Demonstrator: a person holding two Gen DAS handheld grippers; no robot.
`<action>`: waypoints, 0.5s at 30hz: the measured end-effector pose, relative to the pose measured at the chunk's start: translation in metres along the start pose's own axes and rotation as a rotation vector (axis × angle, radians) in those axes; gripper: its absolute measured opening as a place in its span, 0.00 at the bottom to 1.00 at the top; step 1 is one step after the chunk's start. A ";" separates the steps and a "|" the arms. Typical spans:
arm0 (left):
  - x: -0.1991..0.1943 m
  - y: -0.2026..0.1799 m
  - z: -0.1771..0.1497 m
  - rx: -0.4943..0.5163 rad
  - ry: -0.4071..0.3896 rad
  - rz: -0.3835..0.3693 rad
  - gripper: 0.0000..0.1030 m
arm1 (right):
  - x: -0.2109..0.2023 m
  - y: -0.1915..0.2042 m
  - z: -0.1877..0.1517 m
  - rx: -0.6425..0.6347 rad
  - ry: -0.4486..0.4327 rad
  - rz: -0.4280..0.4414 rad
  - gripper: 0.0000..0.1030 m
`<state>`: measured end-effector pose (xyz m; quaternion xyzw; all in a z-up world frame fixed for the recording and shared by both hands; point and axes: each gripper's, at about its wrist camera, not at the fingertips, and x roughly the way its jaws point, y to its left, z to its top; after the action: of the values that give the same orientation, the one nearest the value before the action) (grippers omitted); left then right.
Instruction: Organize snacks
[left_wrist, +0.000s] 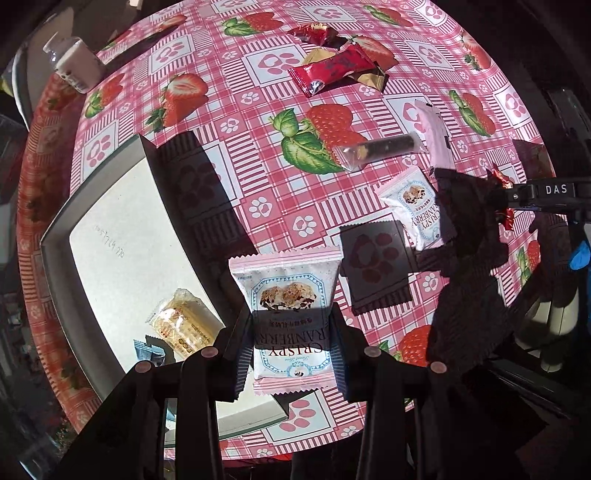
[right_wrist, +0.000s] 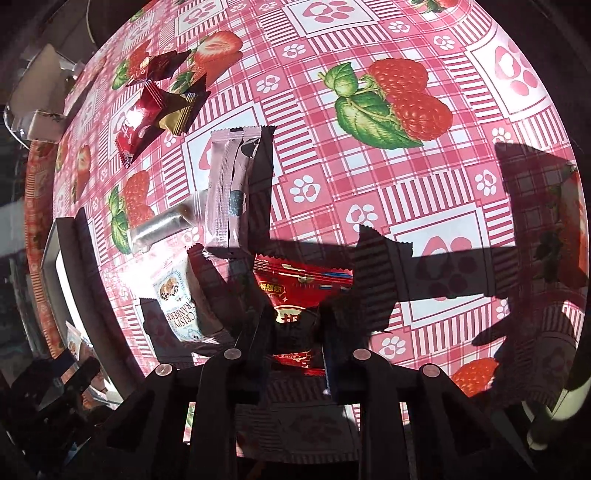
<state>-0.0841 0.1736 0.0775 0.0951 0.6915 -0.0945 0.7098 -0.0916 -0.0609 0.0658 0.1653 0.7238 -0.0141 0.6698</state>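
Note:
My left gripper (left_wrist: 291, 332) is shut on a pink-and-white Crispy Cranberry packet (left_wrist: 284, 291), held above the tablecloth beside the white tray (left_wrist: 122, 229). A yellow snack (left_wrist: 184, 325) and a small blue packet (left_wrist: 147, 352) lie in the tray. My right gripper (right_wrist: 295, 325) is shut on a red foil packet (right_wrist: 299, 284) and hangs above the table, with its shadow to the right. A second Crispy Cranberry packet (right_wrist: 177, 299) lies flat on the cloth to its left. The right gripper (left_wrist: 506, 195) also shows at the right edge of the left wrist view.
Loose on the strawberry tablecloth lie a pink packet (right_wrist: 229, 195), a dark stick in clear wrap (left_wrist: 380, 147), red packets (left_wrist: 332, 70) and gold ones (left_wrist: 373, 77). A small bottle (left_wrist: 74, 62) stands at the far left near the table edge.

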 end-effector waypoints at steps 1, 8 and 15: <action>0.004 0.014 -0.015 -0.009 0.001 -0.001 0.40 | -0.004 -0.004 -0.005 0.008 -0.001 0.008 0.24; -0.004 0.047 -0.036 -0.079 -0.023 -0.011 0.40 | -0.008 0.002 -0.026 -0.013 0.006 0.024 0.24; -0.007 0.065 -0.040 -0.121 -0.053 -0.016 0.40 | 0.034 0.080 0.002 -0.138 0.020 0.021 0.24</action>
<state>-0.1055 0.2469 0.0837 0.0439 0.6775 -0.0604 0.7318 -0.0710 0.0219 0.0482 0.1265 0.7280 0.0446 0.6723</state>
